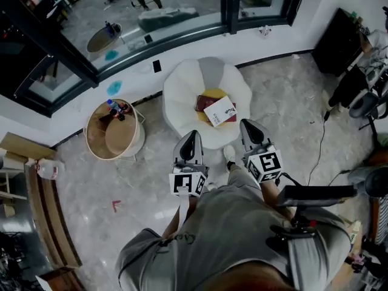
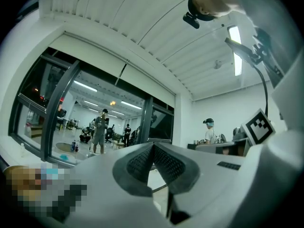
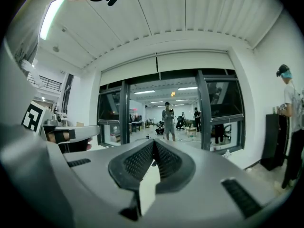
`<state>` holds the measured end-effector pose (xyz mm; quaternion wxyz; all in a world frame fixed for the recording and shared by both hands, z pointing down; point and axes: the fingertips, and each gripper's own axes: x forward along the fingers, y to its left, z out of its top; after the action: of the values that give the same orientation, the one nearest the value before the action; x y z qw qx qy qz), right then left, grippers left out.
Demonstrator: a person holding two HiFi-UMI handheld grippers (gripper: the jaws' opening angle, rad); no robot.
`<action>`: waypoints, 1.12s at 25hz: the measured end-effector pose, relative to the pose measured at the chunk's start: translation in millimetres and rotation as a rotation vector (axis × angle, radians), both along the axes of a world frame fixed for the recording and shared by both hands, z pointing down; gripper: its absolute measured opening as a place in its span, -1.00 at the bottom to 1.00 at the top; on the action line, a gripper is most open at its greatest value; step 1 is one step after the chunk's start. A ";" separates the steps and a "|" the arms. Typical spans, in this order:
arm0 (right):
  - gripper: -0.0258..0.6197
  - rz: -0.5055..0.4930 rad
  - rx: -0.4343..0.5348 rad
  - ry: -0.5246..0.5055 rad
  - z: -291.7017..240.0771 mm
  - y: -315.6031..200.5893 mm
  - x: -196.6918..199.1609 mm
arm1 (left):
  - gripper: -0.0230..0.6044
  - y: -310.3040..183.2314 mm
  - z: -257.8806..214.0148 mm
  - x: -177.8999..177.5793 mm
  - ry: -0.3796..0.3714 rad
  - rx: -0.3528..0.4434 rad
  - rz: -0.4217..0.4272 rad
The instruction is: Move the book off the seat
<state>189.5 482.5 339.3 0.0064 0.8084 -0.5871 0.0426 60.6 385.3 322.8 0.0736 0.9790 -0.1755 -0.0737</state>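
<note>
Book (image 1: 219, 111) lies on the white seat (image 1: 182, 96), far from the left gripper (image 1: 192, 134) and right gripper (image 1: 246, 124), both closed and empty, likely awaiting the reach.

Bright ceiling strip lighting; fisheye-warped, dark-vignetted edges.

The white-covered book (image 1: 219, 111) lies flat atop red and yellow items on the white seat (image 1: 182, 96).

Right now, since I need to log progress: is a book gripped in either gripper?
No: the left gripper and right gripper are shut on nothing; the books lie on the white seat.
</note>
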 end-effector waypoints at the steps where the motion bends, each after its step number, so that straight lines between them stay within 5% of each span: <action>1: -0.88 -0.019 -0.005 -0.004 2.3 -9.8 6.2 | -0.91 -6.2 -0.3 3.5 -0.001 0.001 -0.020; 11: -0.88 -0.175 0.081 0.025 -24.9 -140.4 110.6 | -0.91 -111.2 -21.6 73.1 -0.014 0.023 -0.235; 22: -0.88 -0.285 0.086 0.020 -38.0 -214.0 207.7 | -0.90 -172.6 -45.8 170.2 -0.037 0.027 -0.333; 28: -0.88 -0.260 0.112 0.046 -58.5 -230.0 217.7 | -0.91 -184.6 -52.1 184.6 -0.034 0.022 -0.290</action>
<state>407.2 252.5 280.8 -0.0196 0.7253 -0.6881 -0.0099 245.2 200.7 270.7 0.0484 0.9452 -0.3156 -0.0686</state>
